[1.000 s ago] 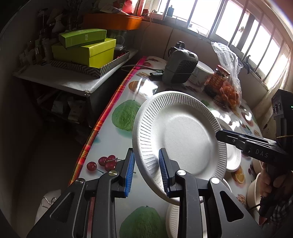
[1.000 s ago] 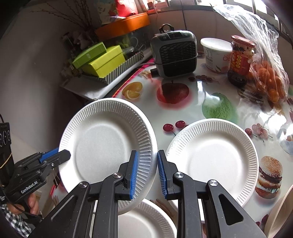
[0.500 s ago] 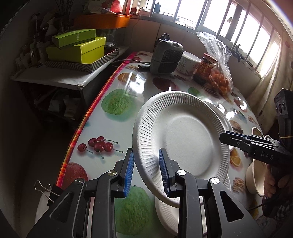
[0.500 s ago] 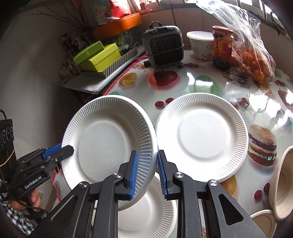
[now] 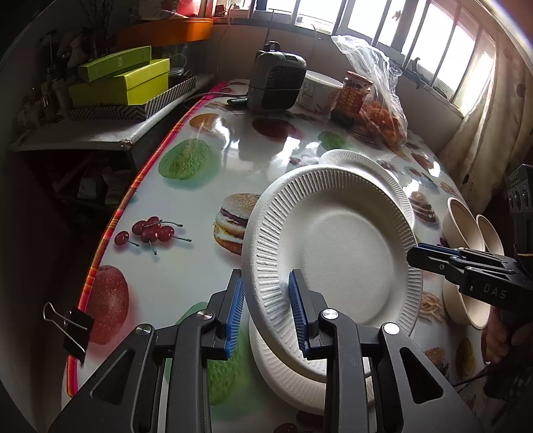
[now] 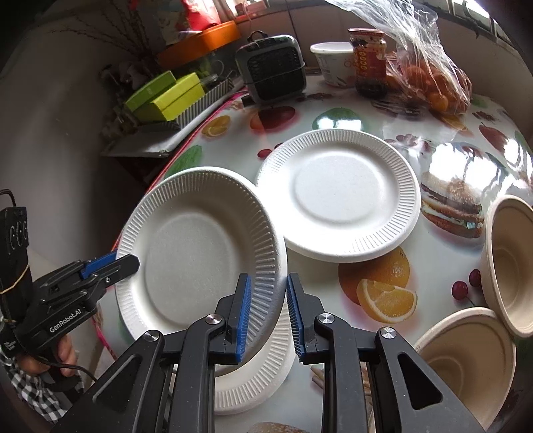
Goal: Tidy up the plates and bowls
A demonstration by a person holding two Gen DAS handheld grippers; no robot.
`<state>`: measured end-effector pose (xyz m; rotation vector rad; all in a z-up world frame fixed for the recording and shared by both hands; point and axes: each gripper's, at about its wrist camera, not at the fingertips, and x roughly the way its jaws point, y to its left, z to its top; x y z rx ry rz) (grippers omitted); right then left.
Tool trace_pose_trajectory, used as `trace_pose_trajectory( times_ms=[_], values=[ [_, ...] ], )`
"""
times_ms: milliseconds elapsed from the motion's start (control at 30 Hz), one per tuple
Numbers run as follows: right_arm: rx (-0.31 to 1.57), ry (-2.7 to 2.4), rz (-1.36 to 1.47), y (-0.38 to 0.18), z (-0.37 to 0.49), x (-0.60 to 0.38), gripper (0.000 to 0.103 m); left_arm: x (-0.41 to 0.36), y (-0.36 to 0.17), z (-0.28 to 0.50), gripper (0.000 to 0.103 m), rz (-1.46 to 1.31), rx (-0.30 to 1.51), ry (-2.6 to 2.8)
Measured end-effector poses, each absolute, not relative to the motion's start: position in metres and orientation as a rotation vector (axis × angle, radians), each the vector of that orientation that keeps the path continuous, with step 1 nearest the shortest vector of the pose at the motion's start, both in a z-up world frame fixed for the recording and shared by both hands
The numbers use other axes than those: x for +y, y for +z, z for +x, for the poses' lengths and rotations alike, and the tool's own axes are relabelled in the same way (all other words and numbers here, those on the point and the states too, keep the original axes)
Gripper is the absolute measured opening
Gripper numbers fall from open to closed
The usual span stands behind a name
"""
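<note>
both grippers clamp one white paper plate (image 5: 336, 263) by opposite rim edges: left gripper (image 5: 266, 313) and right gripper (image 6: 266, 313), jaws narrow on the rim. the plate hangs tilted just above a second plate (image 6: 260, 376) on the table (image 5: 186, 266). remaining: a third plate (image 6: 339, 193) lies beside it, and the bowls (image 6: 466, 363) are unstacked.

Bright daylight pours through barred windows (image 5: 416, 30) along the far wall, a pale curtain (image 5: 479, 133) at one end. The table (image 5: 186, 266) wears a glossy fruit-printed cloth — glare on it. Beside it, a low grey shelf (image 5: 100, 133) in shadow.
</note>
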<state>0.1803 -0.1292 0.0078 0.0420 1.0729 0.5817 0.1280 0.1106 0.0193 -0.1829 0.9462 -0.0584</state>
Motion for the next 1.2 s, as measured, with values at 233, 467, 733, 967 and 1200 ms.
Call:
trace_pose_trajectory(
  times_ms=[233,467,733,967,1200],
  values=[
    [1.092,0.559,0.058,-0.003,0.167,-0.144,0.021,0.095,0.006,0.122,0.028,-0.161,0.984,-0.079],
    [1.111,0.551,0.064,-0.01,0.161,-0.15,0.021,0.088,-0.001,0.117,0.028,-0.147,1.009,-0.084],
    [1.117,0.566,0.06,-0.012,0.153,-0.148,0.021,0.09,-0.005,0.113,0.029,-0.144,1.033,-0.069],
    [1.124,0.573,0.07,-0.01,0.152,-0.149,0.021,0.09,-0.001,0.109,0.029,-0.155,1.033,-0.065],
    [1.134,0.57,0.054,-0.012,0.15,-0.147,0.021,0.089,-0.008,0.11,0.03,-0.151,1.068,-0.066]
  ],
)
